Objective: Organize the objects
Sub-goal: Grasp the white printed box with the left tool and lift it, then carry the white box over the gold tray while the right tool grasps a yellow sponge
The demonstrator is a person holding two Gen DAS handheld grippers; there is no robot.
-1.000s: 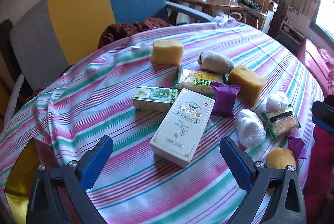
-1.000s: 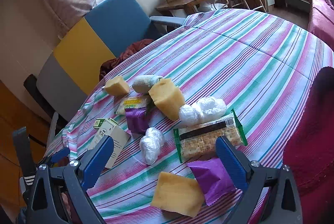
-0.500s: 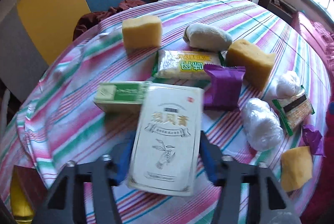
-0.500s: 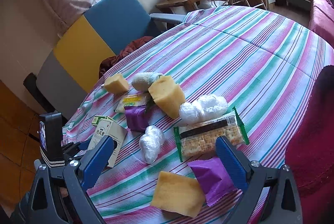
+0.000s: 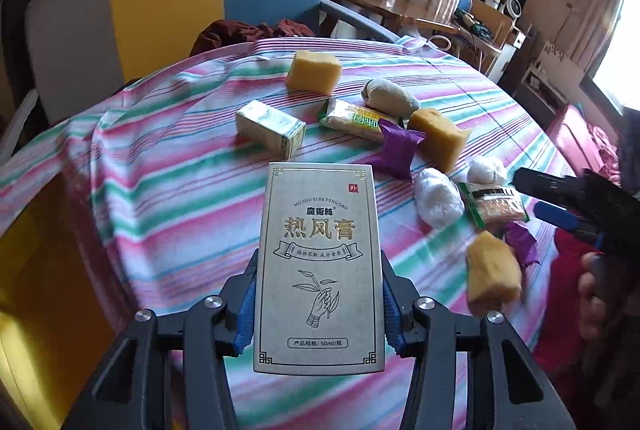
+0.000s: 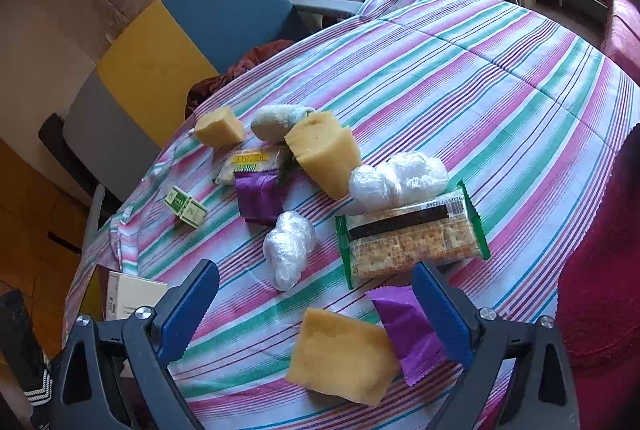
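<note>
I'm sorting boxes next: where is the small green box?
In the left wrist view, the small green box lies on the striped tablecloth, left of the yellow-green snack packet.

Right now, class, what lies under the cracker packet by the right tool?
The cracker packet rests on the striped tablecloth, its far edge against a white plastic bundle. Whatever lies directly beneath it is covered.

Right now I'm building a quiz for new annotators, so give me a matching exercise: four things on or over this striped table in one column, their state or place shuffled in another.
1. white ointment box
2. right gripper
3. cracker packet
4. small green box

A. lies alone toward the chairs
B. open over a yellow sponge
C. clamped in the left gripper
D. beside the plastic-wrapped bundles

Pairs: 1-C, 2-B, 3-D, 4-A
</note>
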